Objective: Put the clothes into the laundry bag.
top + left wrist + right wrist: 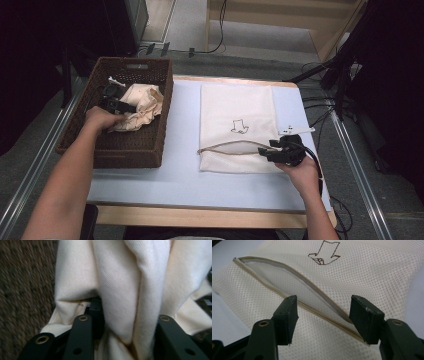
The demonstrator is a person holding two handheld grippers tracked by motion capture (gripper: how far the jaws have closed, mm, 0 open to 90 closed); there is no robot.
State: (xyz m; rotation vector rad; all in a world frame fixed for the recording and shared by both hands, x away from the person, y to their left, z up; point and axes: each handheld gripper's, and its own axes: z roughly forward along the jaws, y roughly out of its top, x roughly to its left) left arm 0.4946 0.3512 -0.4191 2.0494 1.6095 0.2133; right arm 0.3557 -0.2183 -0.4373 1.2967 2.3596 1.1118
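- High view. Cream cloth (141, 106): crumpled, lying in the brown woven basket (131, 149) at the left end of the bench (180, 175). Left tool (114, 104): inside the basket, its tip in the cloth.
- High view. Mesh laundry bag (240, 107): flat on the bench, well to the right of the basket, long axis running away from the person. Its zipper opening (227, 146) runs crosswise near the bag's near edge and gapes a little. Right tool (270, 150): at the right end of that opening.
- High view, relation for the coming move, as a judgement: the cloth lies to the left of the bag's mouth and must travel rightward across the bench. The left hand is the nearer carrier, while the right is placed to hold the mouth.
- Left gripper view. Cloth (120, 290): a thick fold is bunched between the two black jaws, which press it on both sides; the left tool (122, 327) has a grip on it. Basket weave (25, 290) behind.
- Right gripper view. Right tool (324, 312): jaws apart, astride the zipper's (294, 293) end, pads not pinching the mesh (362, 272).
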